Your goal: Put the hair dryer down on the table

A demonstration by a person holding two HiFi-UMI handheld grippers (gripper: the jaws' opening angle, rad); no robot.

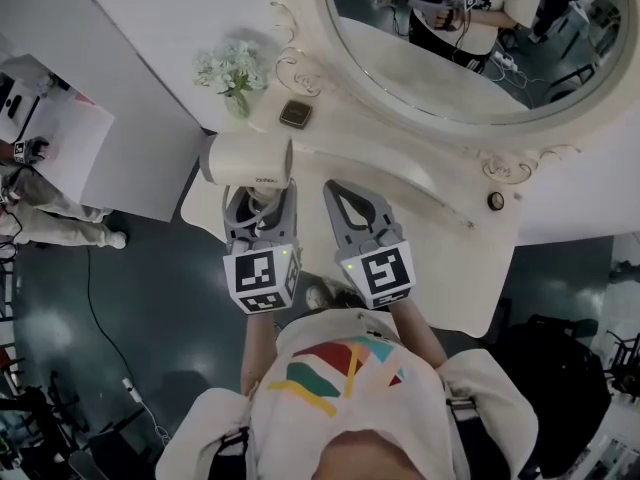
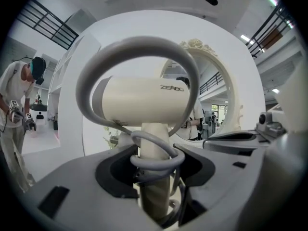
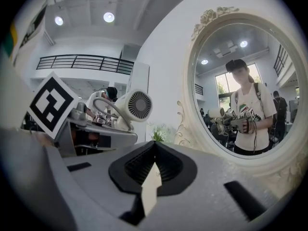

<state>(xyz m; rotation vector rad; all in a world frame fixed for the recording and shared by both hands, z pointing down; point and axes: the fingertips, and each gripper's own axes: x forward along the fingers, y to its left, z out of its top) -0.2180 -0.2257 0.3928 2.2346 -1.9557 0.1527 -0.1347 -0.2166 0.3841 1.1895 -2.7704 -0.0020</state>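
Note:
In the head view the cream hair dryer (image 1: 245, 160) hangs above the left end of the cream vanity table (image 1: 440, 238). My left gripper (image 1: 262, 200) is shut on its handle, barrel pointing left. The left gripper view shows the handle (image 2: 153, 177) upright between the jaws. The grey cord (image 2: 96, 66) is looped around the barrel (image 2: 144, 97) and coiled on the handle. My right gripper (image 1: 338, 190) hovers beside it over the table, shut, with nothing in it. Its jaw tips meet in the right gripper view (image 3: 154, 146), where the hair dryer (image 3: 134, 107) shows at the left.
A large oval mirror (image 1: 470, 38) stands at the back of the table. A small vase of pale flowers (image 1: 232, 71) and a dark square object (image 1: 295, 114) sit at the back left. A round knob (image 1: 495, 200) is at the right. Another person (image 1: 40, 208) stands on the dark floor, left.

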